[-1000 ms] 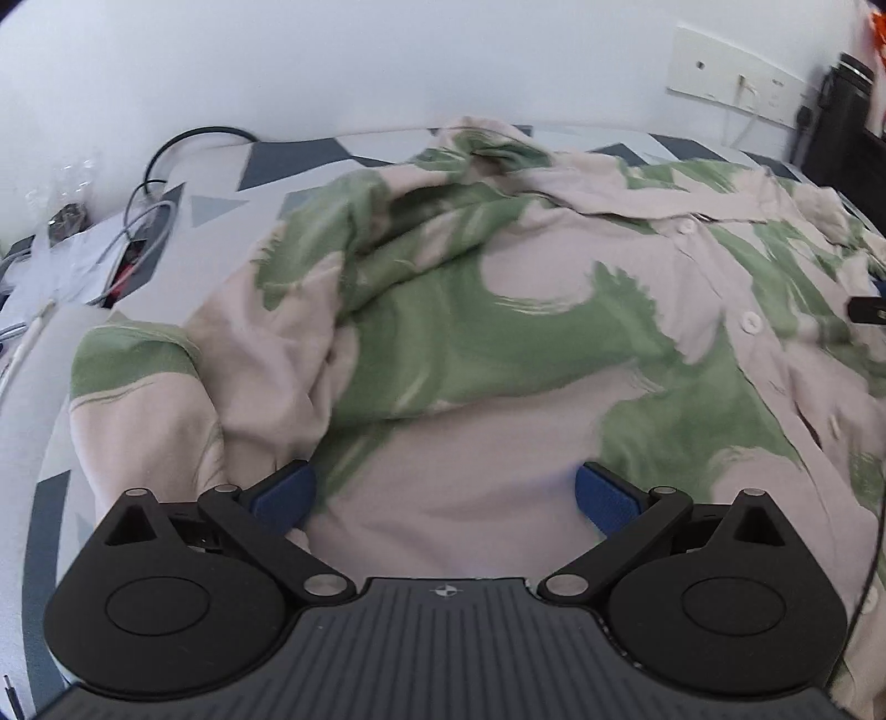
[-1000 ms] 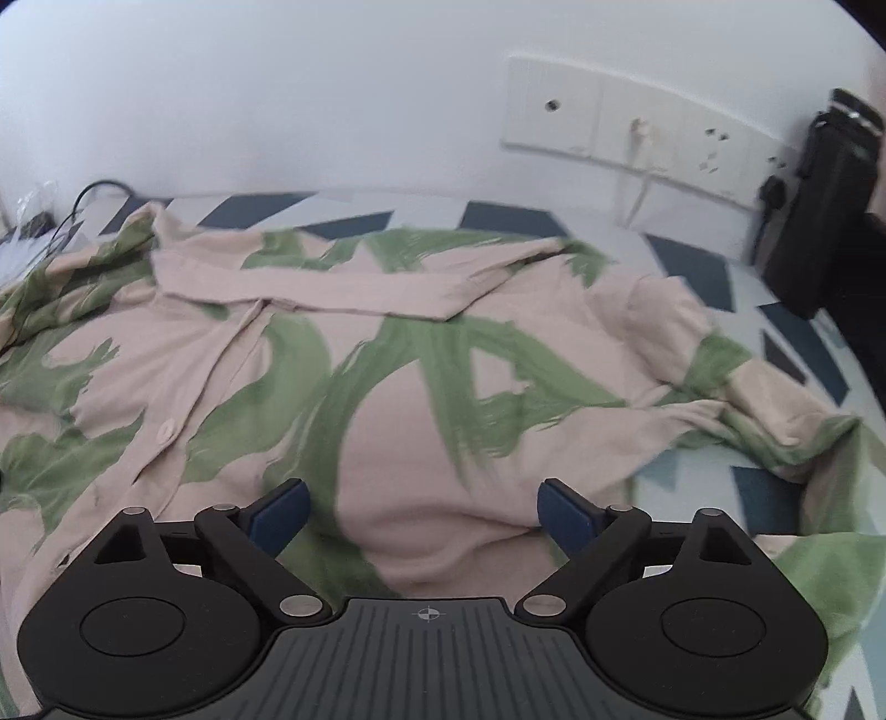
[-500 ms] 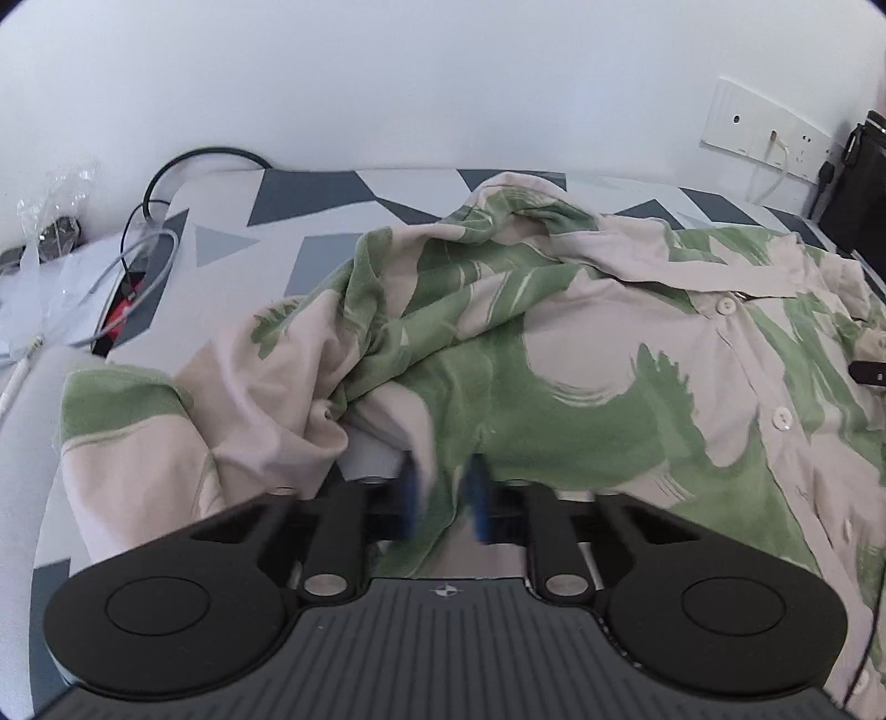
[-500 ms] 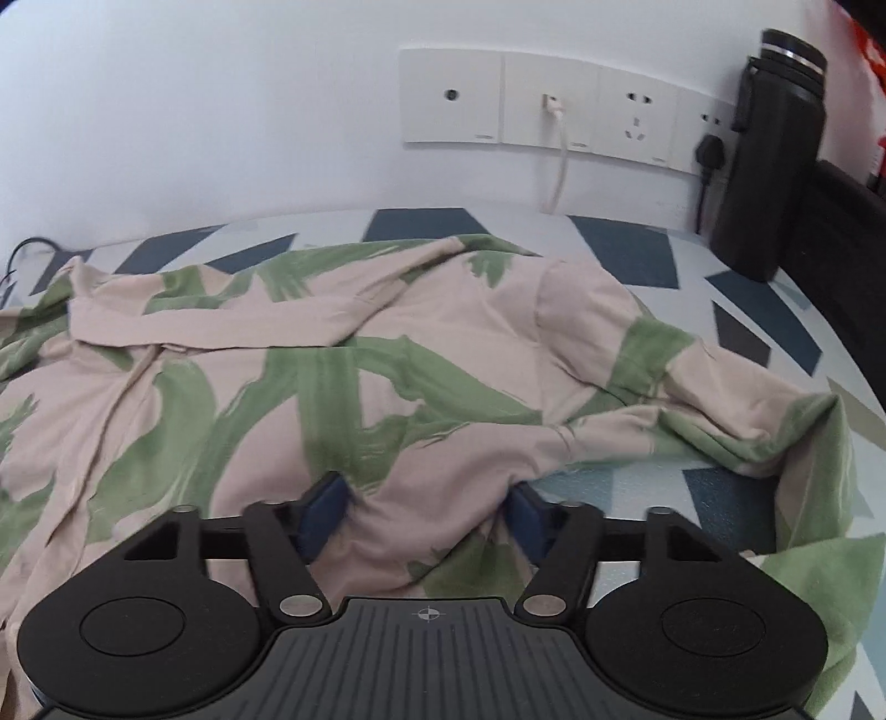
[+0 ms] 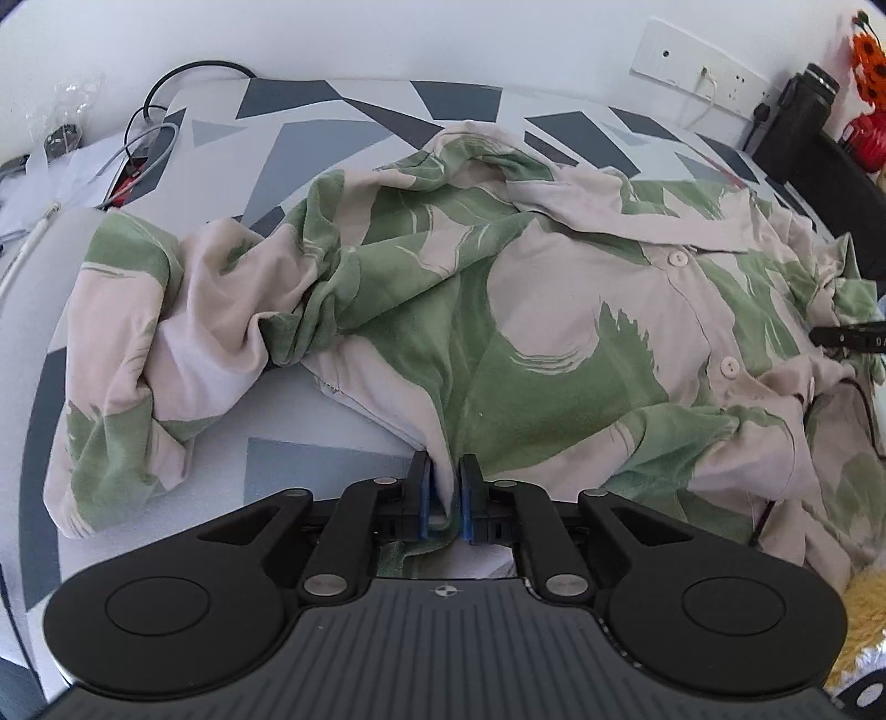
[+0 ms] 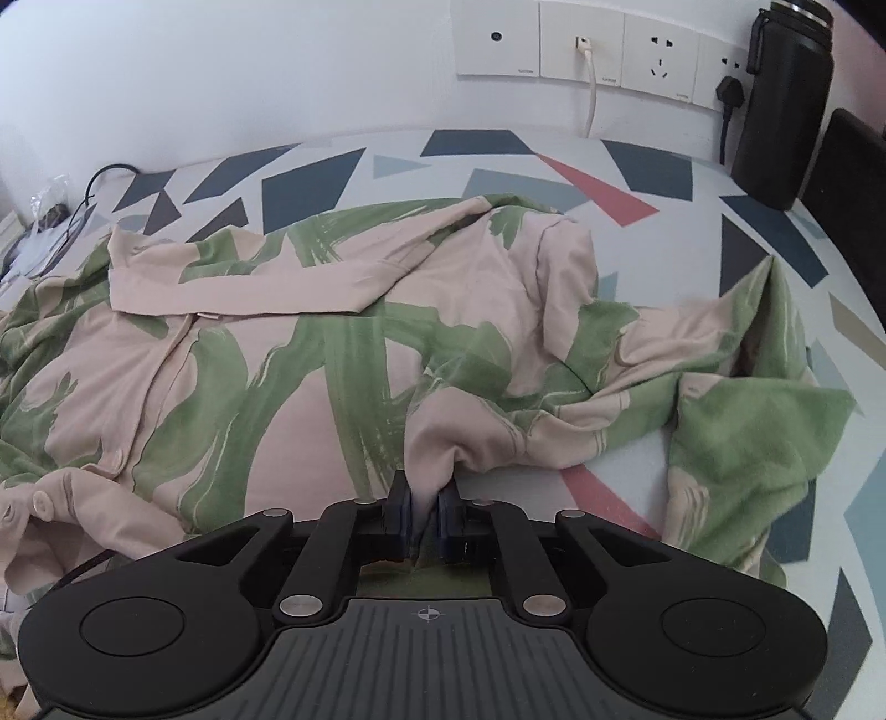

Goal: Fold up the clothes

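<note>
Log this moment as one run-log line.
step: gripping shirt hem | left gripper: opening slightly, shirt between pads | right gripper: closing on shirt | surface: patterned sheet

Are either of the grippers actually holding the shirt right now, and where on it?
Both hold the shirt. The left gripper pinches a fold at its near hem; the right gripper, jaws closing, pinches a bunched fold of the near edge.

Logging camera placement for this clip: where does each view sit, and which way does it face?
Left wrist: on the left claw, looking down along its fingers at the shirt and cables; only the claw shows, fabric between its opening jaws.
Right wrist: on the right claw, facing the shirt, sockets and bottle; jaws closing on fabric.
Shared: shirt, patterned cover, sockets, bottle.
</note>
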`<action>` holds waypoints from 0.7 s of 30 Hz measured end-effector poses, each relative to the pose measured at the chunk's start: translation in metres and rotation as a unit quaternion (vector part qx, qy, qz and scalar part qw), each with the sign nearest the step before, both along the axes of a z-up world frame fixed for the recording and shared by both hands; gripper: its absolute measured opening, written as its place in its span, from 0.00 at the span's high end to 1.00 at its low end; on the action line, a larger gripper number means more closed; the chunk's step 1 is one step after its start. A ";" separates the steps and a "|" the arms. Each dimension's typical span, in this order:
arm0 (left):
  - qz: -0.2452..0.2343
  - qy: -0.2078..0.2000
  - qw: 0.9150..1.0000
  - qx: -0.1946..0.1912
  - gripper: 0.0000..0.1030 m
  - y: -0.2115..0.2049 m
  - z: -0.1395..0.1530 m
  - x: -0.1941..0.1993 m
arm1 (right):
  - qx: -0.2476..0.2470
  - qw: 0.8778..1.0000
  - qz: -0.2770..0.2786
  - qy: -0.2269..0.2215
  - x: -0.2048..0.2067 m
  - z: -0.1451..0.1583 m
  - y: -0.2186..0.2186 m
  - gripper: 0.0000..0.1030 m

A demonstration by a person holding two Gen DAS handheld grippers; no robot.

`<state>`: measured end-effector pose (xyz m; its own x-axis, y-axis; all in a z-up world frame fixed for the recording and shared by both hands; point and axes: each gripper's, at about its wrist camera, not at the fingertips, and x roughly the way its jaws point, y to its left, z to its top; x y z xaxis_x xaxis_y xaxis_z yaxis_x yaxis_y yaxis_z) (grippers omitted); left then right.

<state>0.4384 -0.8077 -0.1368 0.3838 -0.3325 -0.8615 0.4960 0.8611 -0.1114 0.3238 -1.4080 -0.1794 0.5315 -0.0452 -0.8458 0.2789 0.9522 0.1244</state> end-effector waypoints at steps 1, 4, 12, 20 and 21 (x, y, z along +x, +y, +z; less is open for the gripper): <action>-0.014 -0.005 1.000 0.002 0.74 -0.002 0.006 0.000 | -0.002 1.000 -0.005 0.008 0.001 0.003 0.000 0.77; -0.059 -0.014 0.998 -0.028 0.71 -0.007 0.034 0.002 | -0.007 1.000 0.016 -0.025 0.004 0.035 0.003 0.74; -0.127 -0.138 0.982 -0.008 0.51 -0.047 0.086 0.062 | -0.119 0.982 0.101 -0.106 0.065 0.106 -0.012 0.67; -0.260 -0.149 0.945 0.134 0.51 -0.098 0.018 0.099 | -0.285 0.927 0.244 -0.006 0.122 0.030 0.004 0.67; -0.276 -0.154 0.938 0.143 0.51 -0.103 0.010 0.097 | -0.310 0.914 0.263 0.000 0.121 0.017 0.008 0.67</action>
<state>0.5358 -0.9106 -0.1268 0.4676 -0.3253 -0.8219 0.8451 0.4371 0.3078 0.4448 -1.3996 -0.1628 0.6181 -0.2536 -0.7441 -0.2381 0.8417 -0.4846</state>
